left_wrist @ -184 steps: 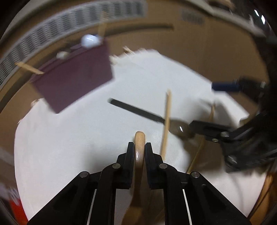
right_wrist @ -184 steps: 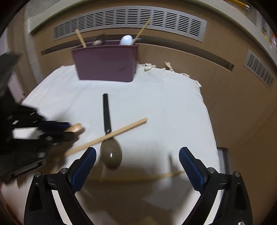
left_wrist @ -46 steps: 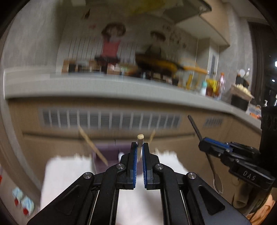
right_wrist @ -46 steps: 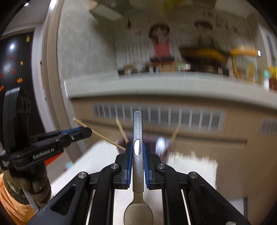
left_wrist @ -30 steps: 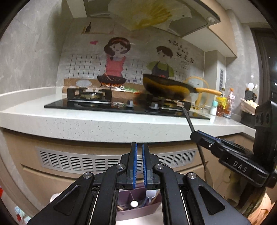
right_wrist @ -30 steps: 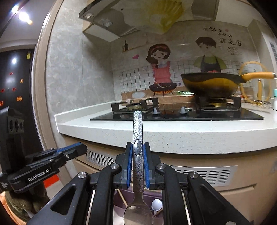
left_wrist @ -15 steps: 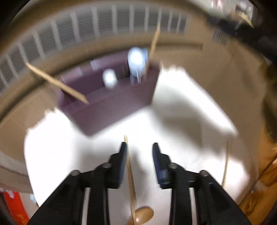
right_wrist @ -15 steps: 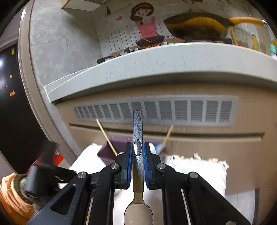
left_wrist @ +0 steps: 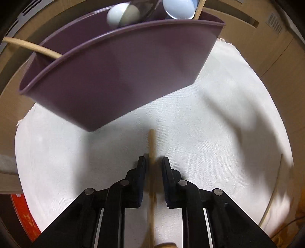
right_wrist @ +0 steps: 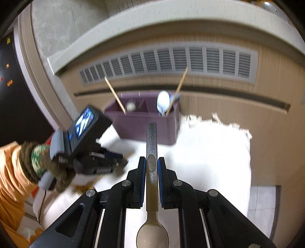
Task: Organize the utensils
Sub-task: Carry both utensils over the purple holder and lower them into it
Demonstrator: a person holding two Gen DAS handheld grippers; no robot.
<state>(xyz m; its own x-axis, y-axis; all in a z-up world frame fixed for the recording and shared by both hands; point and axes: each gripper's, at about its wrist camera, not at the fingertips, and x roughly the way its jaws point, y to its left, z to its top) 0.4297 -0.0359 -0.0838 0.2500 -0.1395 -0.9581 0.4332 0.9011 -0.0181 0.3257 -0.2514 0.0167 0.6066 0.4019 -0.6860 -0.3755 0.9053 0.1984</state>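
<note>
Both cameras have tipped down from the stove to the white cloth [left_wrist: 219,133] since a second ago, and the left gripper [left_wrist: 152,167], pressed together then, now has its jaws parted around a wooden stick [left_wrist: 152,152] that lies on the cloth between them; it seems loose, though blur near the lens makes contact hard to judge. Just ahead of the left gripper stands the purple utensil holder [left_wrist: 122,76], with pale spoons [left_wrist: 177,8] and a chopstick [left_wrist: 30,46] leaning inside. The right gripper [right_wrist: 152,167] pinches a metal spoon [right_wrist: 152,152] by its handle, bowl toward the camera, with the holder ahead of its tips.
</note>
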